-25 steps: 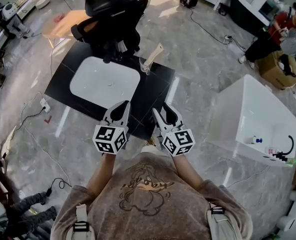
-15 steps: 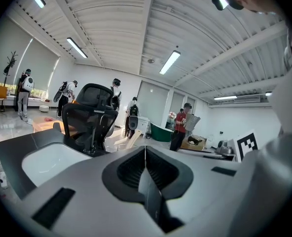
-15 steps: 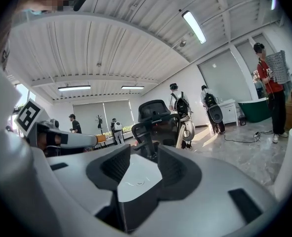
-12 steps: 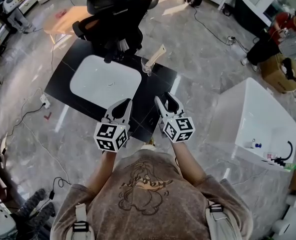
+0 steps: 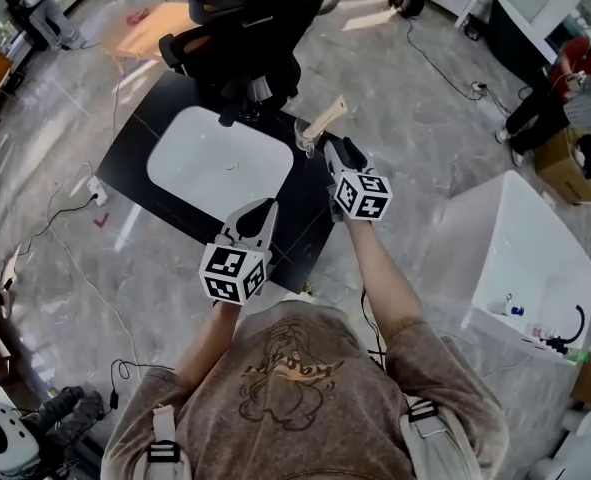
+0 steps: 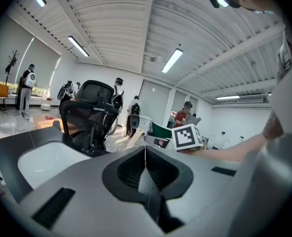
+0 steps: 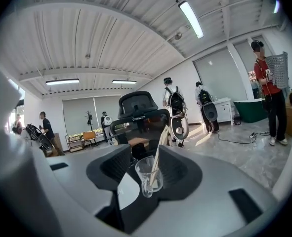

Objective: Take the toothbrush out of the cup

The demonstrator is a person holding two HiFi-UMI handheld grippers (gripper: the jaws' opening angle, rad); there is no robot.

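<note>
A clear glass cup (image 5: pixel 303 138) stands on the black table (image 5: pixel 155 138) just right of the white sink basin (image 5: pixel 220 163). A beige toothbrush (image 5: pixel 327 119) leans out of it to the right. My right gripper (image 5: pixel 335 150) is stretched forward, its tips close beside the cup on the near right. In the right gripper view the cup (image 7: pixel 148 177) and toothbrush (image 7: pixel 157 154) stand just ahead of the open right gripper (image 7: pixel 146 166), untouched. My left gripper (image 5: pixel 261 211) hangs over the table's near edge; in its own view the left gripper (image 6: pixel 146 153) has its jaws together on nothing.
A black office chair (image 5: pixel 245 18) stands behind the table. A white tub-like unit (image 5: pixel 515 238) is on the floor to the right, with a cardboard box (image 5: pixel 565 153) beyond. Cables trail over the marble floor (image 5: pixel 65 228). Several people stand far off.
My right gripper has reached forward from beside the left one to the cup. The left gripper has stayed near the table's front edge.
</note>
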